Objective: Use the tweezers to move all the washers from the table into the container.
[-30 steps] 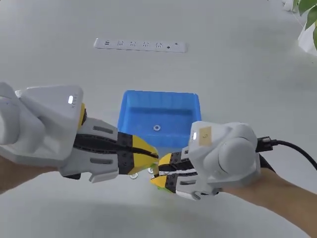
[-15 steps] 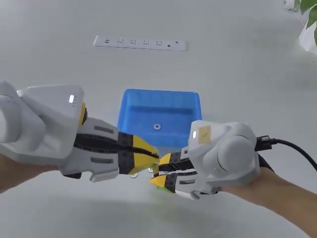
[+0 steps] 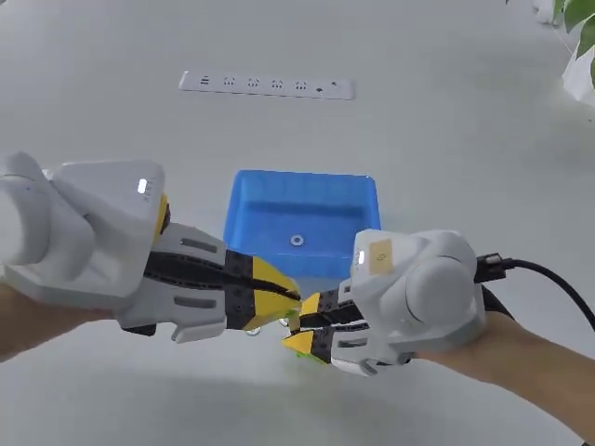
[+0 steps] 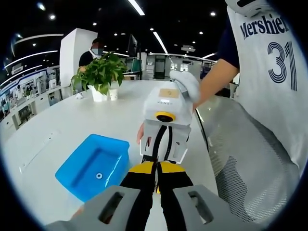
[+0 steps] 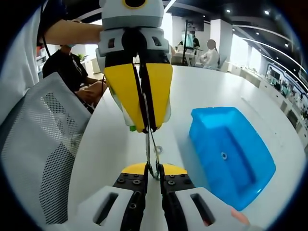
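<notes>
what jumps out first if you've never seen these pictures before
The left gripper and right gripper meet tip to tip at the near side of the table, both sets of jaws closed on thin metal tweezers held between them. Just beyond them sits a bright blue container with a single washer on its floor.

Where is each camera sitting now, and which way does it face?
Head view: headset, looking down at left gripper and right gripper meeting tip to tip before the blue container; forearms show.
Left gripper view: on the left gripper, faces the right gripper and the person's torso; own jaws below.
Right gripper view: on the right gripper, faces the left gripper, tweezers between; own jaws below.
Shared: all show the container holding one washer.
</notes>
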Motion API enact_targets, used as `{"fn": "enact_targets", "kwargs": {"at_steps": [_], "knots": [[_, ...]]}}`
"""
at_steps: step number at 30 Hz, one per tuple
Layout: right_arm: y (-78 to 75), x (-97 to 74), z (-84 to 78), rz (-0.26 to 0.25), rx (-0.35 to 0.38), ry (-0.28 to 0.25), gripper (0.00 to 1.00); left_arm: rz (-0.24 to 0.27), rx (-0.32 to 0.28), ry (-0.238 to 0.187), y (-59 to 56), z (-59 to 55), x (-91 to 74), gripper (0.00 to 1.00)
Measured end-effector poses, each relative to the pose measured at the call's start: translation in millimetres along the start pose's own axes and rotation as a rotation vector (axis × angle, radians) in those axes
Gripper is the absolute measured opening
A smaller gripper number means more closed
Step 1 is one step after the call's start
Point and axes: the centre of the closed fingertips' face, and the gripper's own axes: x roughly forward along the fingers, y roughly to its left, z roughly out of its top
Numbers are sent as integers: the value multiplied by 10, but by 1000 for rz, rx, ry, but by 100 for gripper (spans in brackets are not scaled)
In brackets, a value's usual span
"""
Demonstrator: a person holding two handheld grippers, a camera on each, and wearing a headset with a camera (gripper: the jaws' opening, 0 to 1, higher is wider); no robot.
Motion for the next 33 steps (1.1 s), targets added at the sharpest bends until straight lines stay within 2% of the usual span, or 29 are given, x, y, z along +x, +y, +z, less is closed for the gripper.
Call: {"fn": "enact_targets", "kwargs": {"at_steps": [6, 14, 15, 22, 29, 33], "knots": [[11, -66, 63, -12, -11, -8, 11, -4, 15, 2, -27, 77, -25, 6], [-21, -176, 229, -38, -32, -32, 11, 4, 67, -5, -20, 265, -123, 6], [-56, -203, 278, -60, -59, -48, 10, 6, 72, -9, -15, 293, -138, 6], [-182, -366, 511, -108, -79, -85, 10, 17, 139, -23, 55, 537, -248, 5], [-387, -496, 728, -161, -106, -116, 10, 42, 198, -43, 216, 785, -345, 5], [-504, -543, 812, -185, -119, -128, 11, 57, 219, -54, 264, 888, -346, 6]]}}
